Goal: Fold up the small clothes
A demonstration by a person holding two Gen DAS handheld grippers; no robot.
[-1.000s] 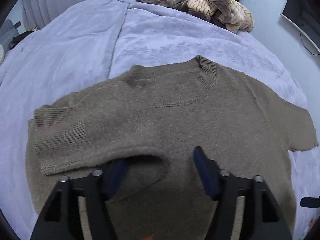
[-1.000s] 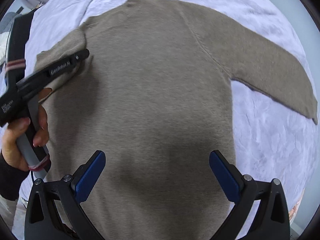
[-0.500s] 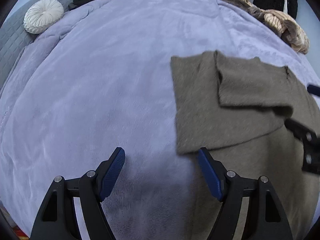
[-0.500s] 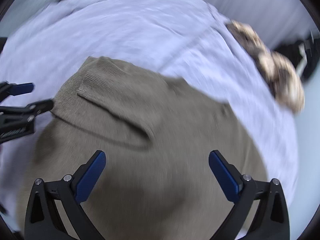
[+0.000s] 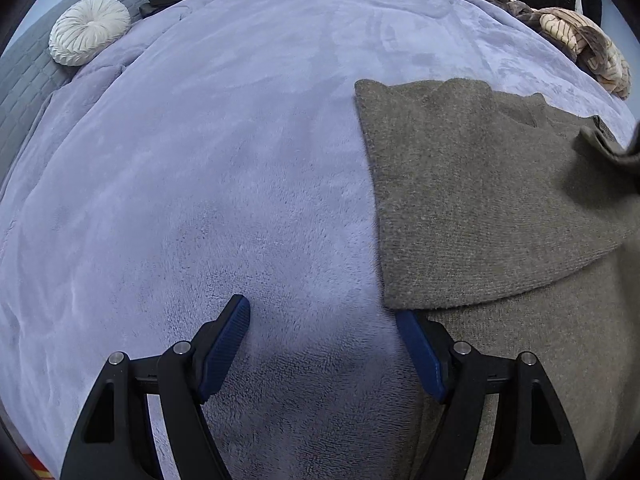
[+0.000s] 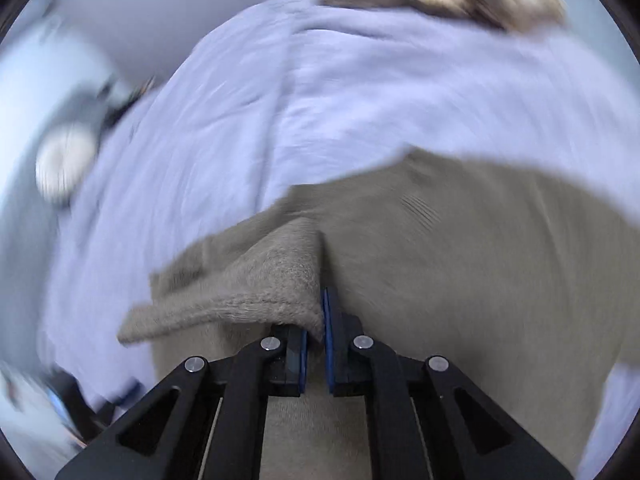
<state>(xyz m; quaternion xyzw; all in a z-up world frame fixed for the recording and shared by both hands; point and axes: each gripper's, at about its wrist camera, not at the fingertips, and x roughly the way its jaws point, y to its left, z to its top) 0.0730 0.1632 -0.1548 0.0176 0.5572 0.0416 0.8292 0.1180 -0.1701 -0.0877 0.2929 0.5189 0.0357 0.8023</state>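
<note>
Sweater (image 5: 500, 200): flat on blanket (image 5: 200, 160), one sleeve folded across body.
Right gripper (image 6: 315, 344): clamped on raised sweater edge.
Left gripper (image 5: 324, 344): fingers apart, empty; sweater edge at its right finger.

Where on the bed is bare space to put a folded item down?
Bare blanket lies between the round cushion and the sweater, ahead of the open left gripper. The far right corner is crowded by a clothes pile.
</note>
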